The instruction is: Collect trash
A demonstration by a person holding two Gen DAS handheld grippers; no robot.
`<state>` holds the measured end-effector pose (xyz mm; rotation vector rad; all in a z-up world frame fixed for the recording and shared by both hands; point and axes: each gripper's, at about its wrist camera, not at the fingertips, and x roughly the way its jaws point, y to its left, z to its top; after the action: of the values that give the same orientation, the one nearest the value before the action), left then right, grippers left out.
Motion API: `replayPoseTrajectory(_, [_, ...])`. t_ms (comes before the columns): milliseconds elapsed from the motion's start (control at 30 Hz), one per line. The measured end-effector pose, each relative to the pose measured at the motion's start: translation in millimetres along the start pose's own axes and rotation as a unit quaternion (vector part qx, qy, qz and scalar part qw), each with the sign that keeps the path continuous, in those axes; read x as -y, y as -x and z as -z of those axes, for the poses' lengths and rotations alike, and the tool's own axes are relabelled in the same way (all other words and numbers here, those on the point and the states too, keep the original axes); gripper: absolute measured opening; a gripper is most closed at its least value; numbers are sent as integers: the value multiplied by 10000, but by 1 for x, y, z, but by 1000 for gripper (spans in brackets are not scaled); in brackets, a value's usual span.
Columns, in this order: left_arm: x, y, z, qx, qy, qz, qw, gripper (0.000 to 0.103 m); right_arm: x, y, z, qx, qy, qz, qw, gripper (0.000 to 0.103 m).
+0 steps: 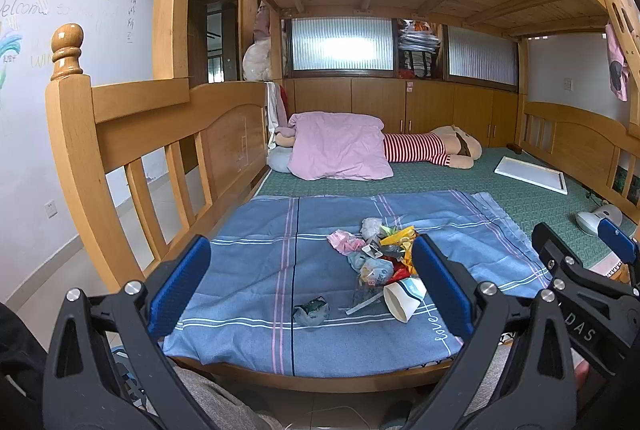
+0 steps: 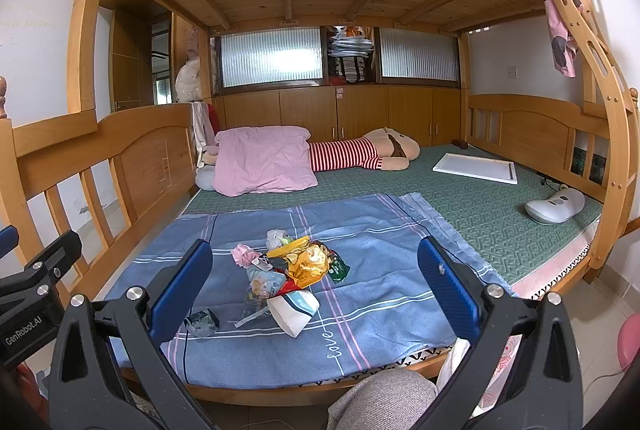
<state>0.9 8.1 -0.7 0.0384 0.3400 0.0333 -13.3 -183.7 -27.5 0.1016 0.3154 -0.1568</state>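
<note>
We see the trash [image 2: 288, 270] heaped mid-sheet [image 2: 380, 270], a tipped paper cup [image 2: 294, 312] at its 6 o'clock and a dark crumpled wad [image 2: 202, 322], perhaps foil, lying apart at 8 o'clock. Our left gripper [image 1: 312, 286] and right gripper [image 2: 316, 290] hang short of the heap, jaws wide apart and empty. Beyond, at 12 o'clock, lie a pink pillow [image 2: 262, 160] and striped plush [image 2: 360, 152].

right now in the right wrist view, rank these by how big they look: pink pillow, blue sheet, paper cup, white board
1. blue sheet
2. pink pillow
3. white board
4. paper cup

The board lies much farther from the camera than the cup, so it is likely larger still than it appears.
</note>
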Motion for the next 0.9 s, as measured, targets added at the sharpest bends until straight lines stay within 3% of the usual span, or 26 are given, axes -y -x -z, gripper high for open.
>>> replayPoseTrajectory(900, [0, -1, 1, 1, -22, -37, 10000, 100, 1, -2, 1, 0, -3, 22, 10000, 100])
